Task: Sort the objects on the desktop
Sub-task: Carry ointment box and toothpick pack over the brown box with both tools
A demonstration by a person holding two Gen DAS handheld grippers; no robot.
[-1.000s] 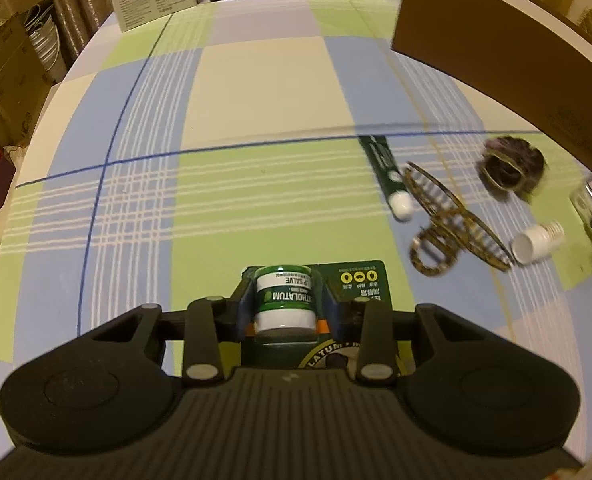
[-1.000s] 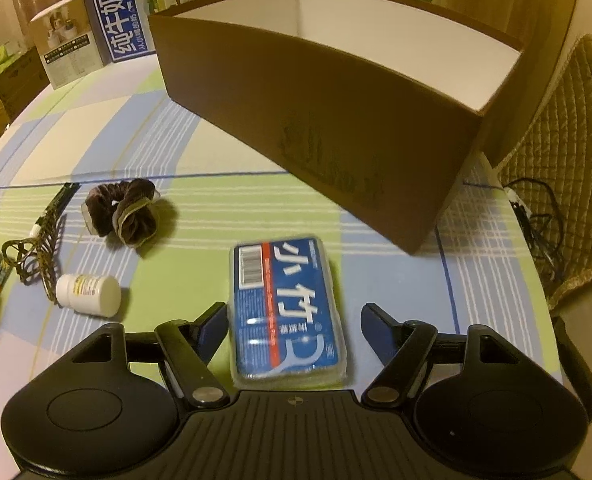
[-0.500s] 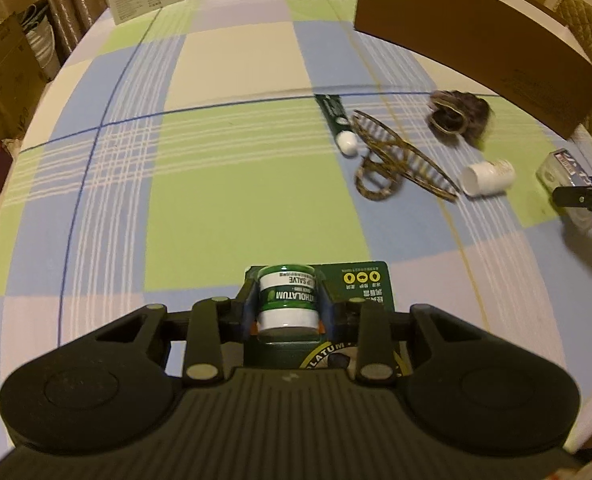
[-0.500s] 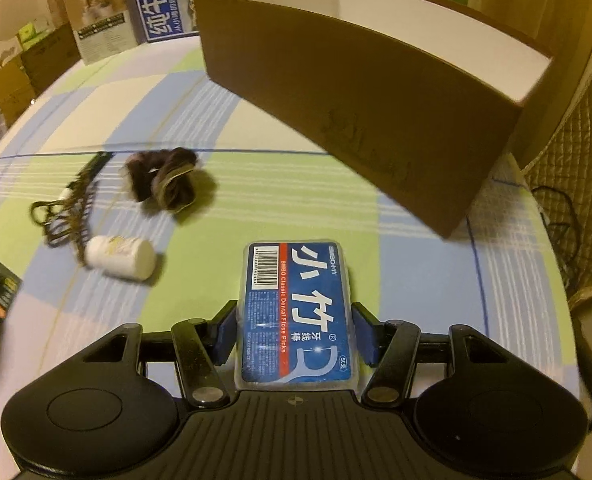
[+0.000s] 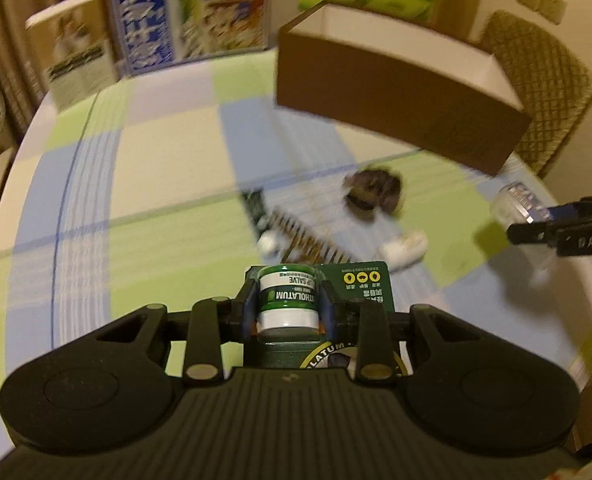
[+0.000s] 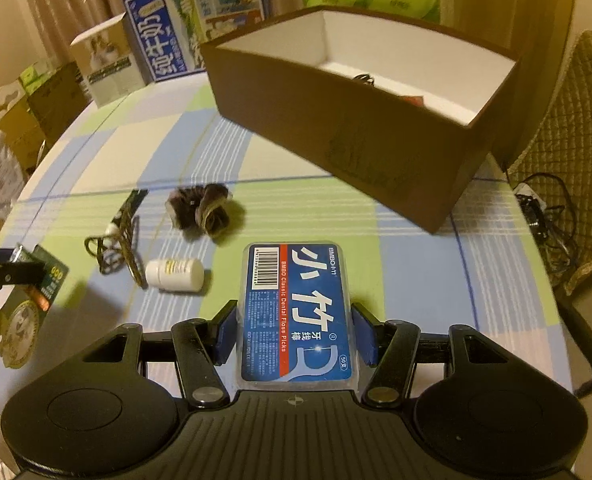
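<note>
Checked tablecloth (image 6: 96, 168) underneath, brown cardboard box (image 6: 375, 136) open at the far side, milk cartons behind. Left gripper (image 5: 287, 306) pinching the lip salve blister pack (image 5: 288, 300) across its jar bubble; right gripper (image 6: 296, 336) clamped on the dental floss pick case (image 6: 297, 312) by its long sides, both lifted clear of the cloth. Best carried high enough to clear the near wall, one load at a time, lowered close to the white floor before release. Left on the cloth: scrunchie (image 6: 200, 210), hair claw (image 6: 116, 248), white pill bottle (image 6: 174, 275).
</note>
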